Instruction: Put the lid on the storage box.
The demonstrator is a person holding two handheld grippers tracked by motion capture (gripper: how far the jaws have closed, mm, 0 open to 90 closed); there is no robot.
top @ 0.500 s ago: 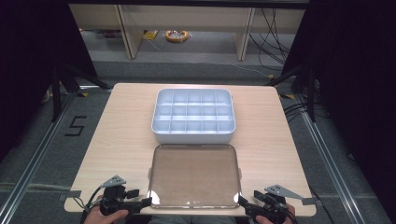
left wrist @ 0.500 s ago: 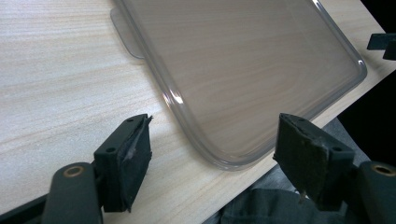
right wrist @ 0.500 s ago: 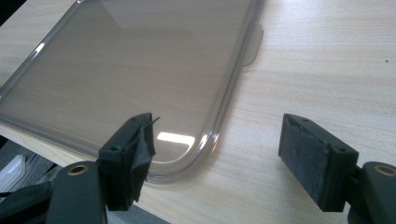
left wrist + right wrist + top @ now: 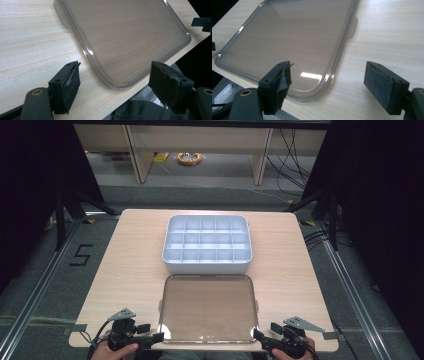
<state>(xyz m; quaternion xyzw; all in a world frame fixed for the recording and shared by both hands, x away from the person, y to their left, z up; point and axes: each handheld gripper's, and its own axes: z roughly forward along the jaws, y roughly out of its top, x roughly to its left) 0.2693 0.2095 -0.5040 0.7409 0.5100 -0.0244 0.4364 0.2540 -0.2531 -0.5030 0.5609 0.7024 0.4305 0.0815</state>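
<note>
1. The pale rounded wooden table (image 4: 130,265) and everything on it lie as they did half a second ago.
2. The white plastic compartment box (image 4: 207,244) sits just beyond the clear smoky rectangular plastic lid (image 4: 207,307), which lies flat at the near edge.
3. The left gripper (image 4: 156,338) and the right gripper (image 4: 259,336) have barely moved; both gape wide and empty, each straddling a near lid corner.
</note>
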